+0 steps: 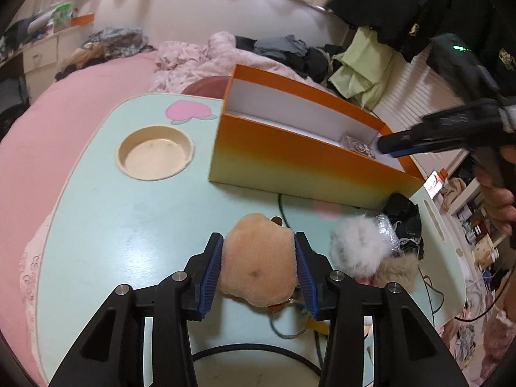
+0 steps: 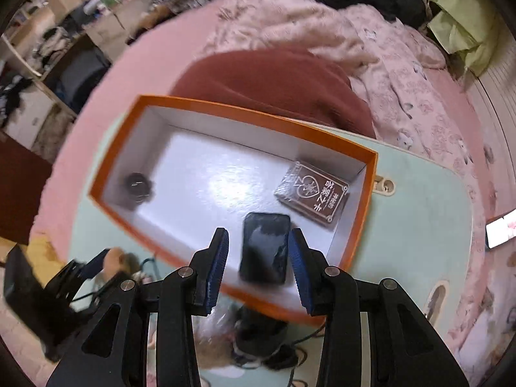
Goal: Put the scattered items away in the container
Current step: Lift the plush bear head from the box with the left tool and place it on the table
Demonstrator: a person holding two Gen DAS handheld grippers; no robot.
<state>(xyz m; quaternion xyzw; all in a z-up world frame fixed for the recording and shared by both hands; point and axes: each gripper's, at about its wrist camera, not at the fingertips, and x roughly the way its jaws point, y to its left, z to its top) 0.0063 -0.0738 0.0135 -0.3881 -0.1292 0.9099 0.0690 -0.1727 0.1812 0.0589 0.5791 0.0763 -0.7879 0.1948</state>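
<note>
A tan plush toy (image 1: 258,264) lies on the pale green table (image 1: 113,225). My left gripper (image 1: 258,245) is open around it, pads close at its sides without squeezing. The orange box (image 1: 290,161) stands behind it. In the right wrist view the box (image 2: 225,109) holds a card deck (image 2: 312,193), a dark round item (image 2: 138,187) and a flat black glossy object (image 2: 264,248). My right gripper (image 2: 258,238) hangs open over the box's near right end, with the black object lying below the gap between its fingers. The left wrist view shows the right gripper (image 1: 387,146) side-on.
A white pompom (image 1: 358,245), a tan furry piece (image 1: 398,272), a black crumpled item (image 1: 404,219) and cables lie right of the plush. The table has a round cup recess (image 1: 154,151). A lit phone (image 2: 500,229) lies on the pink bed, with heaped bedding behind.
</note>
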